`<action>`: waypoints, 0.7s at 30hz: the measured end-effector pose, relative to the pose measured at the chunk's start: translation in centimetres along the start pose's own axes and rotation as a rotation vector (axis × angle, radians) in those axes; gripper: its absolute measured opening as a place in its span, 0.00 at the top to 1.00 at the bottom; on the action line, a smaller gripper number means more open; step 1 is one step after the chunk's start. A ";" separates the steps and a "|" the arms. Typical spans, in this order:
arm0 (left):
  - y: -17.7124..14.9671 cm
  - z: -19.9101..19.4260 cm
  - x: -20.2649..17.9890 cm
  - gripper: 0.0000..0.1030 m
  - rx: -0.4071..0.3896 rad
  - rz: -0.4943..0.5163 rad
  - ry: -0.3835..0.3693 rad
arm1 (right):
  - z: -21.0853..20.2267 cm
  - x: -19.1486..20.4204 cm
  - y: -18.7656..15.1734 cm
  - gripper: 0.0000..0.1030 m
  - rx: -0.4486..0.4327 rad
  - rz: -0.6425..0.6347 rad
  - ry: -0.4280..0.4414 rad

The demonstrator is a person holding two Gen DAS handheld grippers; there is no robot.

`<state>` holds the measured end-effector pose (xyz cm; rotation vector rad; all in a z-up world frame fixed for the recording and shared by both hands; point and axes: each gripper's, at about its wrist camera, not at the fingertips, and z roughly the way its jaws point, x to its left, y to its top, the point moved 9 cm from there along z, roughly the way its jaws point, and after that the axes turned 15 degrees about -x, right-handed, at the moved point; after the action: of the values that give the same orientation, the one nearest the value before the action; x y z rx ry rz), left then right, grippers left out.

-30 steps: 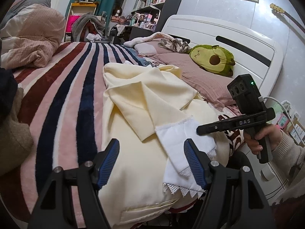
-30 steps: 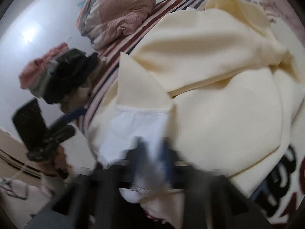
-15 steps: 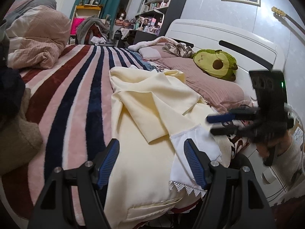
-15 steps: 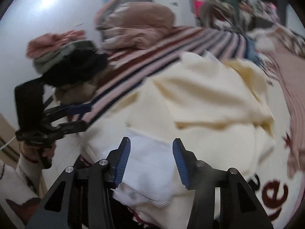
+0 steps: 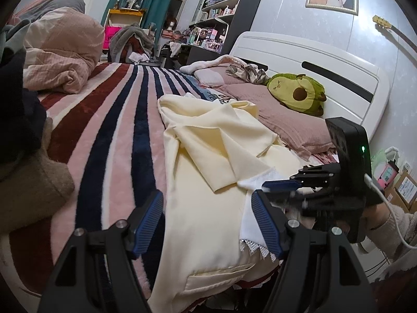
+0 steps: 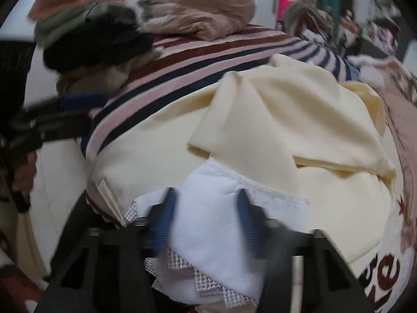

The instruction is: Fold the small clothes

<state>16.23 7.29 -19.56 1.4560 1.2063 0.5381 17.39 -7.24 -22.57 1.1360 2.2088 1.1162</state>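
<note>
A pale yellow garment [image 5: 208,156] lies crumpled on the striped blanket [image 5: 112,135], with one sleeve folded over its body. The sleeve's white lace-trimmed cuff [image 5: 247,221] hangs near the bed's front edge. My left gripper [image 5: 207,200] stands open just above the garment's lower part, with nothing between its pads. My right gripper [image 6: 206,195] is over the cuff [image 6: 208,208]. Its jaws are closing with the white cloth between the blue pads, which still stand apart. Seen from the left wrist, the right gripper [image 5: 268,187] reaches in from the right, held by a hand.
Stacked dark and pink clothes [image 6: 86,26] sit at the blanket's near left corner, a bundled pink quilt [image 5: 60,60] behind them. Pink pillows [image 5: 281,120] and an avocado plush [image 5: 297,91] lie by the white headboard [image 5: 312,62]. Shelves and clutter fill the far room.
The right gripper let go of the cuff, opened and rolled, then came back down over the cuff with its pads either side of it. The left gripper stayed open and barely shifted.
</note>
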 end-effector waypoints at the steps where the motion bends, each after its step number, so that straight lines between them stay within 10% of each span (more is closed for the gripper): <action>1: 0.0 0.0 0.0 0.36 -0.003 0.000 -0.002 | -0.1 -0.6 0.2 0.93 -0.002 -0.001 -0.019; 8: 0.3 -0.1 0.1 0.36 -0.016 -0.001 0.001 | -1.4 -2.7 1.6 0.98 -0.056 0.090 -0.037; 17: 1.0 0.5 0.0 0.36 -0.024 0.004 0.006 | -5.2 -3.0 6.5 0.98 -0.200 0.624 0.430; 21: 1.1 0.5 -0.2 0.36 -0.023 0.013 0.004 | -5.2 -4.5 5.0 0.98 -0.186 0.757 0.416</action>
<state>17.01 7.04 -18.65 1.4452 1.1908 0.5623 18.98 -11.57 -15.40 1.8584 1.9021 1.9646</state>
